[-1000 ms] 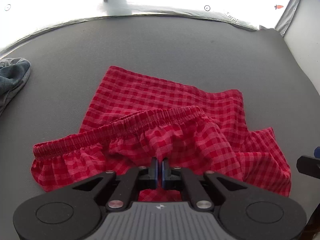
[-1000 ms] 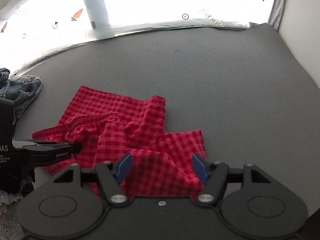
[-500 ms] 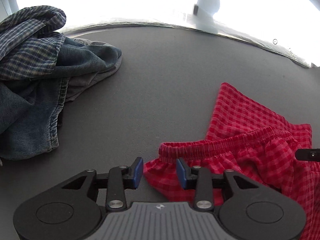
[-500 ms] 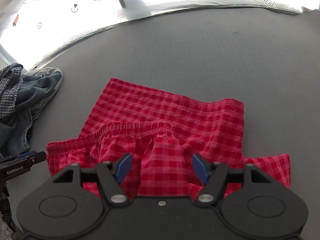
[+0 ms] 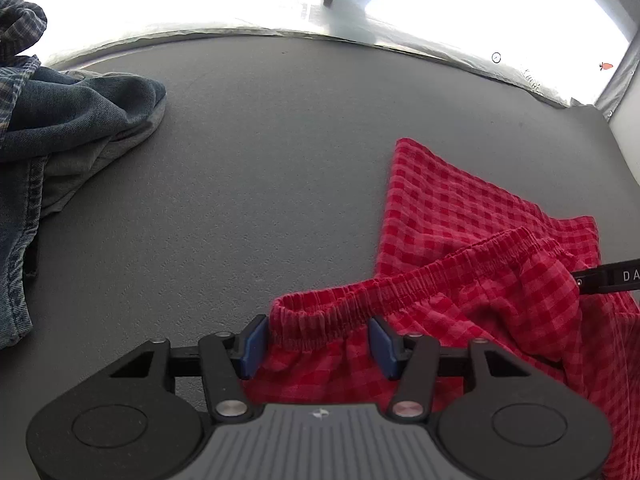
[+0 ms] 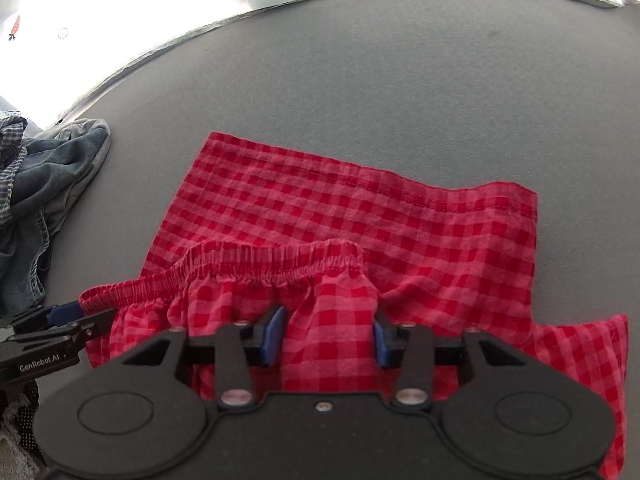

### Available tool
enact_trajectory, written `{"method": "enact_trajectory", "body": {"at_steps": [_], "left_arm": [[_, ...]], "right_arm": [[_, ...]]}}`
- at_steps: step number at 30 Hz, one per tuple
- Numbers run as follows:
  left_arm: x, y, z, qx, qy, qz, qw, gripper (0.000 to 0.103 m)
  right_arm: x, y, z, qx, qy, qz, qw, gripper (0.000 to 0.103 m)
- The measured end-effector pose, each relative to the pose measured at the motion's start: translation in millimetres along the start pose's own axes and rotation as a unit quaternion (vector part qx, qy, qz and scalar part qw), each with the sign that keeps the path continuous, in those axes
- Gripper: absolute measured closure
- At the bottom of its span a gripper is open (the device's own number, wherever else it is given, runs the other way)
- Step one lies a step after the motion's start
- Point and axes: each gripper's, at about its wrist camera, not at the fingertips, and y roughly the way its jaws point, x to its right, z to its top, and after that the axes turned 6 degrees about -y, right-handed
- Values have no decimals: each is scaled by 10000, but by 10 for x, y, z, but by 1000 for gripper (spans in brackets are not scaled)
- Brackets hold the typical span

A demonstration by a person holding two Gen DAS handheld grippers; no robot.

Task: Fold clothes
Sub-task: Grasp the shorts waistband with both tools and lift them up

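Red gingham shorts (image 6: pixel 360 216) with an elastic waistband lie crumpled on the grey surface; they also show in the left wrist view (image 5: pixel 460 264). My left gripper (image 5: pixel 318 342) is open, its blue pads either side of the waistband's left end. My right gripper (image 6: pixel 326 336) is open over a raised fold of the shorts just below the waistband's right end. The left gripper's tip shows at the left edge of the right wrist view (image 6: pixel 64 320); the right gripper's tip shows in the left wrist view (image 5: pixel 608 278).
A pile of denim and plaid clothes (image 5: pixel 60 140) lies at the left, also in the right wrist view (image 6: pixel 36 184). The grey surface (image 6: pixel 400 80) ends at a bright white sheet at the back. A wall rises at the right (image 5: pixel 628 120).
My left gripper let go of the shorts' middle, opened and moved left to the waistband's end. My right gripper moved left and forward onto the fold near the waistband, staying open.
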Motion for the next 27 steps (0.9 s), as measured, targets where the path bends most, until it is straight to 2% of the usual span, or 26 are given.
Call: {"method": "enact_trajectory", "body": {"at_steps": [1, 3, 4, 7, 12, 16, 19, 25, 27], "left_arm": [[45, -24, 11, 44, 92, 2, 9999, 87], [133, -75, 34, 158, 238, 1, 9996, 93], [165, -109, 56, 243, 219, -16, 9995, 93], [226, -279, 180, 528, 21, -53, 9986, 94], [363, -849, 560, 1370, -327, -230, 9898, 94], [667, -1466, 824, 2316, -149, -359, 9720, 94], [936, -1939, 912, 3011, 15, -345, 9530, 94], [1397, -2910, 823, 4242, 330, -201, 9047, 94], [1515, -3198, 759, 4533, 426, -116, 8903, 94]], "right_arm": [[-23, -28, 1, 57, -58, -49, 10000, 84], [-65, -137, 10, 258, -168, -164, 9994, 90], [-84, -209, 20, 379, -211, -207, 9988, 95], [-112, -532, 75, 829, -345, -321, 9954, 98], [-78, -1254, 173, 1770, -292, -438, 9828, 100], [-30, -1911, 223, 2643, -156, -414, 9634, 101], [-10, -2447, 204, 3312, -187, -412, 9425, 101], [-4, -3384, 24, 4397, -413, -386, 8963, 101], [20, -3625, -54, 4591, -495, -300, 8865, 101]]}}
